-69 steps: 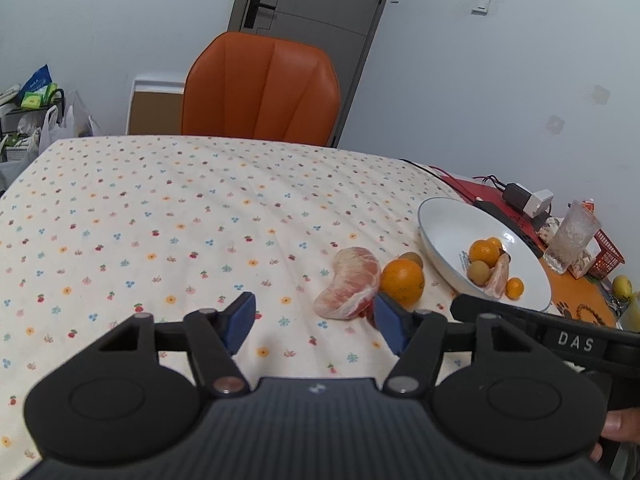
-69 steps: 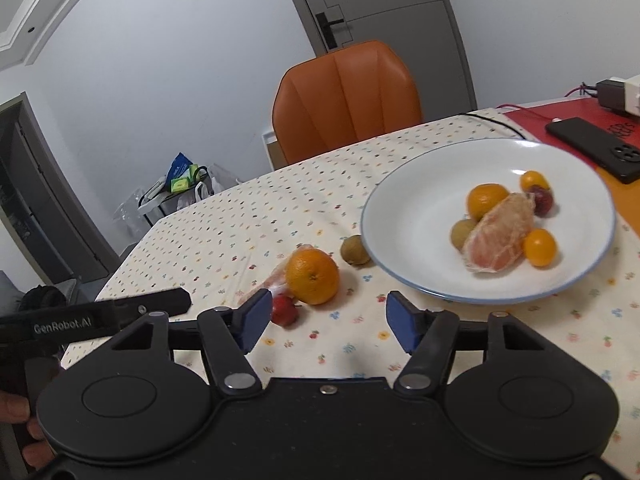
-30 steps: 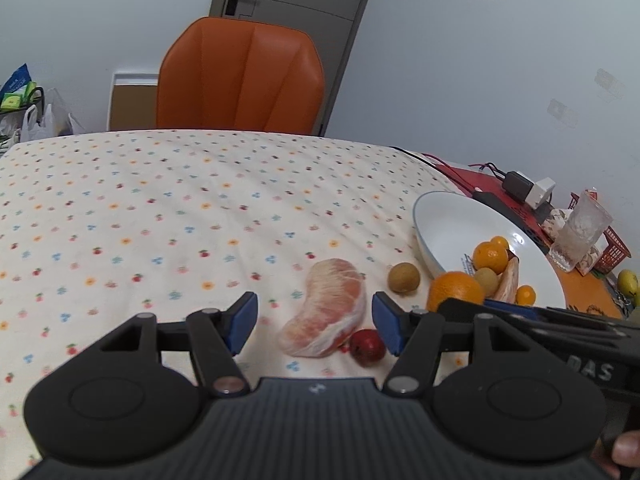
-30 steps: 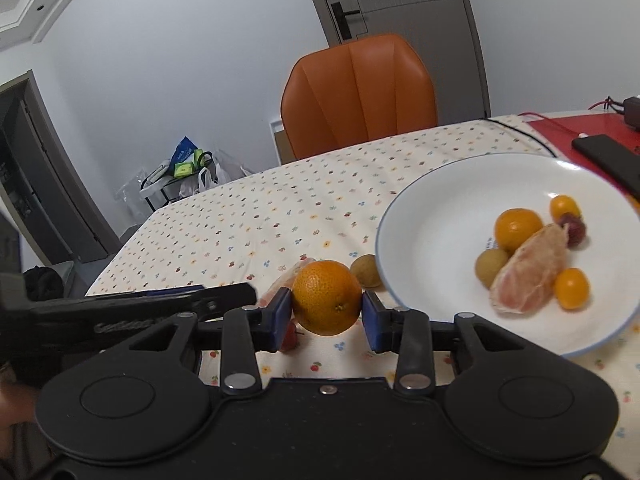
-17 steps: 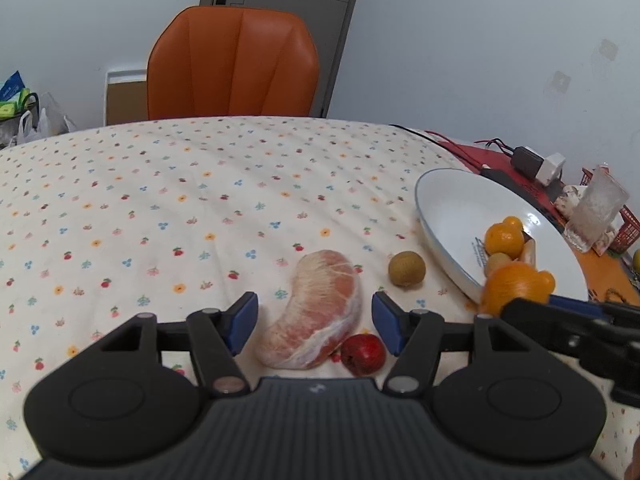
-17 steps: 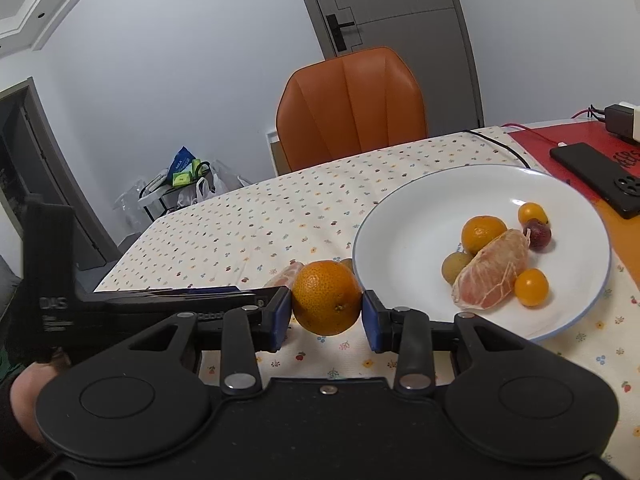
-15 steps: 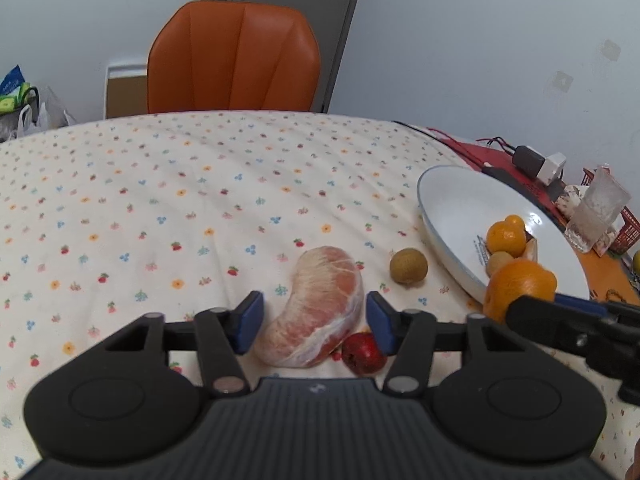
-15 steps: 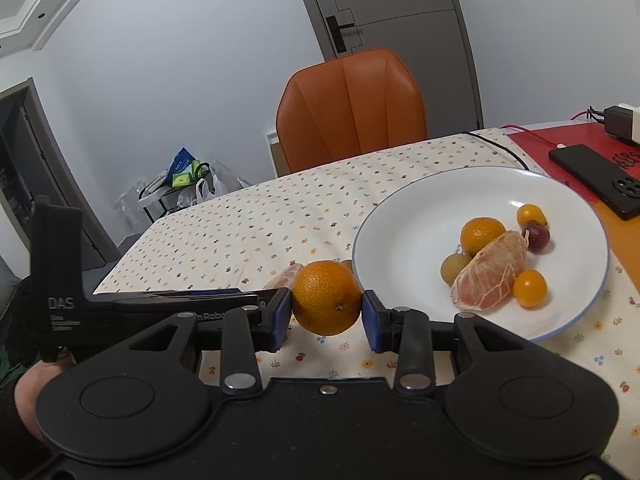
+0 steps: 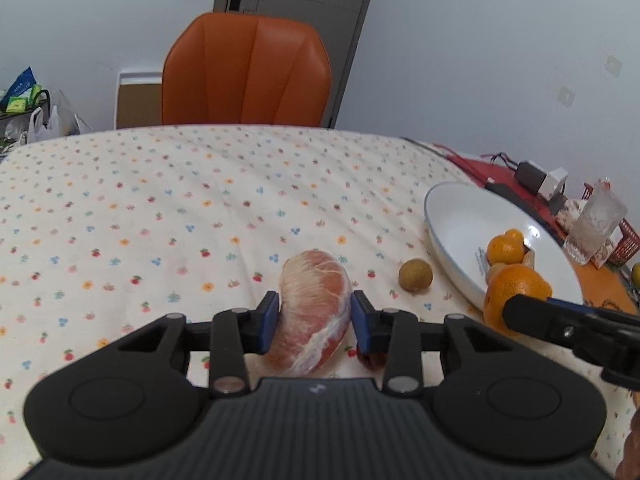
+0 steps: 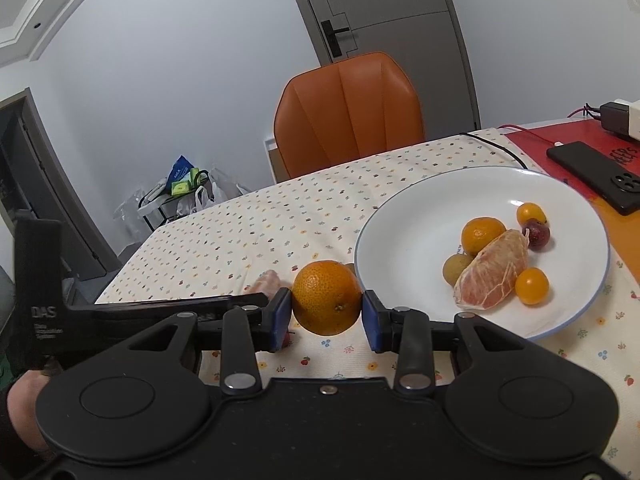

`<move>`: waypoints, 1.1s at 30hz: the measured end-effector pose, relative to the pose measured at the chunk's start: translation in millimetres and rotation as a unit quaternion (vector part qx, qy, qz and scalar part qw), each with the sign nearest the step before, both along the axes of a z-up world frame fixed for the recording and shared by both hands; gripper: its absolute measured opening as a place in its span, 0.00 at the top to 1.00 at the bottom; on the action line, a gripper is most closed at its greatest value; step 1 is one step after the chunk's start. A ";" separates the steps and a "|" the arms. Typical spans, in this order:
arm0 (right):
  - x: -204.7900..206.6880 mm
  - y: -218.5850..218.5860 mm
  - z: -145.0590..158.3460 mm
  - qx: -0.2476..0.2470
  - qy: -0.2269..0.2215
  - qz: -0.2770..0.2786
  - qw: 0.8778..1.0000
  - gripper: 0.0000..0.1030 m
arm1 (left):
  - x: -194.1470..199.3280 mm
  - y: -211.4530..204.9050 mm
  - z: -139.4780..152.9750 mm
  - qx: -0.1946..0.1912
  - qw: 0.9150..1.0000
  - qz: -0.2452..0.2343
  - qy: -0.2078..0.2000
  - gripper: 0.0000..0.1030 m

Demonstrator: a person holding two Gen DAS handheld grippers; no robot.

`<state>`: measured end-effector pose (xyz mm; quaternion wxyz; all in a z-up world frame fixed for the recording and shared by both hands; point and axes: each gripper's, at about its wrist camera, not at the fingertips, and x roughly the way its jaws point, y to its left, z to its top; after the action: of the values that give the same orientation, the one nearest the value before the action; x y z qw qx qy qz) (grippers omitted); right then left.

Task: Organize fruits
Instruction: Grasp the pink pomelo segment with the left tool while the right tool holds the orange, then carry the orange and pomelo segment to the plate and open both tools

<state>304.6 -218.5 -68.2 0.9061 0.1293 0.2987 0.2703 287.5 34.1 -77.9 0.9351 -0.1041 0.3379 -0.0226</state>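
My left gripper [image 9: 314, 318] is shut on a peeled pink grapefruit segment [image 9: 314, 312] that lies on the flowered tablecloth. A small red fruit [image 9: 370, 360] peeks out under its right finger. A small brown fruit [image 9: 416, 280] lies on the cloth beside the white plate [image 9: 452, 216]. My right gripper [image 10: 326, 314] is shut on an orange [image 10: 326, 298] and holds it above the cloth, just left of the plate [image 10: 400, 248]. The orange also shows in the left wrist view [image 9: 516, 298]. The plate holds a grapefruit segment [image 10: 494, 276], a mandarin [image 10: 482, 236] and several small fruits.
An orange chair [image 9: 246, 70] stands at the table's far side. A black phone [image 10: 596, 176], a charger [image 10: 620, 118] and a red mat lie right of the plate. A glass [image 9: 594, 222] and a red basket [image 9: 624, 246] stand beyond the plate.
My left gripper has closed on the grapefruit segment. My right gripper has picked the orange up off the cloth and carried it toward the plate's left edge.
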 end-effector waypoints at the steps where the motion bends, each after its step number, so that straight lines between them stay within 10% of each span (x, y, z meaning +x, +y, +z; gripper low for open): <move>1: -0.9 -0.9 1.0 0.000 -0.001 0.000 1.000 0.65 | -2.0 -0.2 3.0 0.001 1.000 0.000 -0.004 0.64; 33: 6.3 -95.8 3.4 0.026 -0.012 -0.086 0.996 0.65 | 9.3 -86.0 49.5 -0.002 0.997 -0.052 -0.059 0.64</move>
<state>311.0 -314.3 -64.8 0.9258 0.1746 0.2690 0.2003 296.8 -51.9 -28.4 0.9508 -0.0865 0.2869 -0.0782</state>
